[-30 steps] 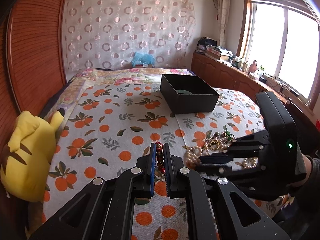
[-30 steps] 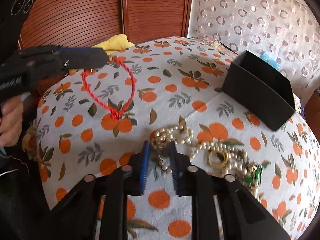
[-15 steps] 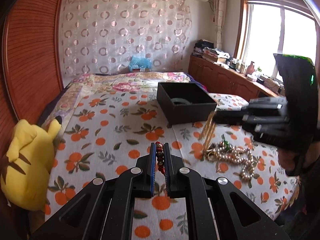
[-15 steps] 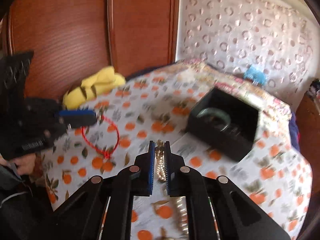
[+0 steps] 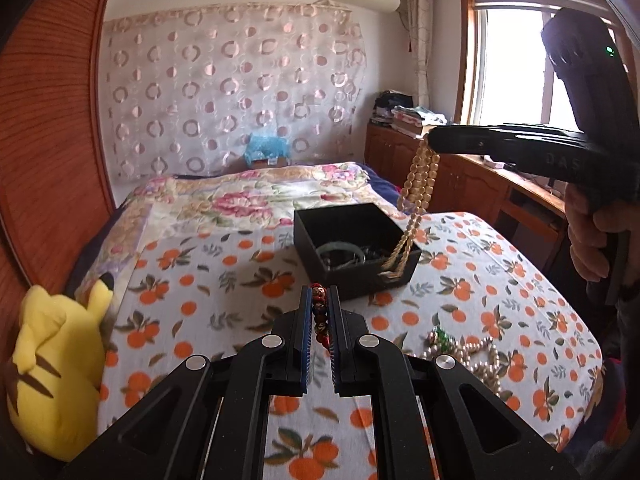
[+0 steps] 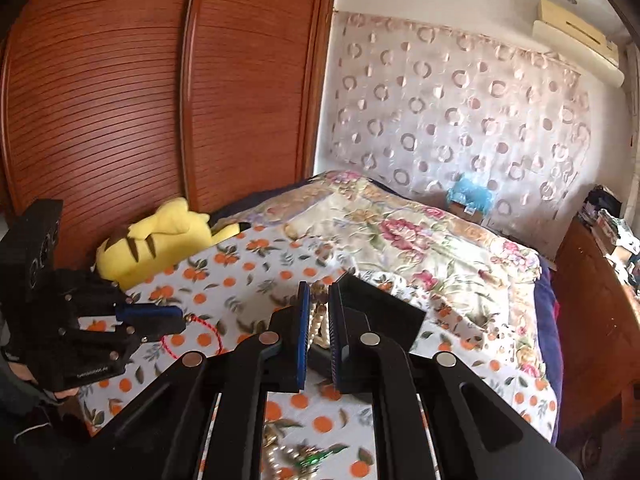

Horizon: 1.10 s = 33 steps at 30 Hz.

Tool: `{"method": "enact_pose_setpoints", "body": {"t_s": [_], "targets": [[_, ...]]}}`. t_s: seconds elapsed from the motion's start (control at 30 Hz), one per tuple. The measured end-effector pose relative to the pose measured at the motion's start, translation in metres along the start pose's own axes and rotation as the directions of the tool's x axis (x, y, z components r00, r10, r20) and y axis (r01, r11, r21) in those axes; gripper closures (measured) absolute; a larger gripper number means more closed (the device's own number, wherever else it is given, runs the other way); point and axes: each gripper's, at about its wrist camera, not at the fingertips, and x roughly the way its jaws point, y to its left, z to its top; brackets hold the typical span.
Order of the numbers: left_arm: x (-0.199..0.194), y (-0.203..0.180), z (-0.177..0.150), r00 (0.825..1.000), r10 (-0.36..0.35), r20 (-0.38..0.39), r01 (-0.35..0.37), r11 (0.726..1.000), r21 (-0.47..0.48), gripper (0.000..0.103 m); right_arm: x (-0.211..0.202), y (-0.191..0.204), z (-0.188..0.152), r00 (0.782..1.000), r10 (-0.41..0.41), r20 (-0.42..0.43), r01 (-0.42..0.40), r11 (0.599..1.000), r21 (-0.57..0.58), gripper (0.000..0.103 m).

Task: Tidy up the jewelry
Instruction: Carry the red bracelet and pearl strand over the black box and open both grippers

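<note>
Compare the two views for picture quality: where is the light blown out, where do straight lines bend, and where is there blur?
Left wrist view: the window is blown out white, leaving the right claw and its beige bead necklace backlit; the wardrobe edge bows. Right wrist view: even light, wardrobe doors curve strongly, and the pearl pile at the bottom edge is smeared.
</note>
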Motion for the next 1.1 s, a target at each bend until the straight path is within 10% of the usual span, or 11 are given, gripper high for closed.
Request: {"method": "enact_pose_setpoints", "body": {"t_s": [1.1], "targets": [[0.048, -0.007, 0.074, 0.999, 0.044, 0.013, -0.045, 0.996, 0.073, 0.096, 0.094, -0.085, -0.023, 0.992, -0.076, -0.102, 0.094, 0.979, 0.183, 0.092]]}}
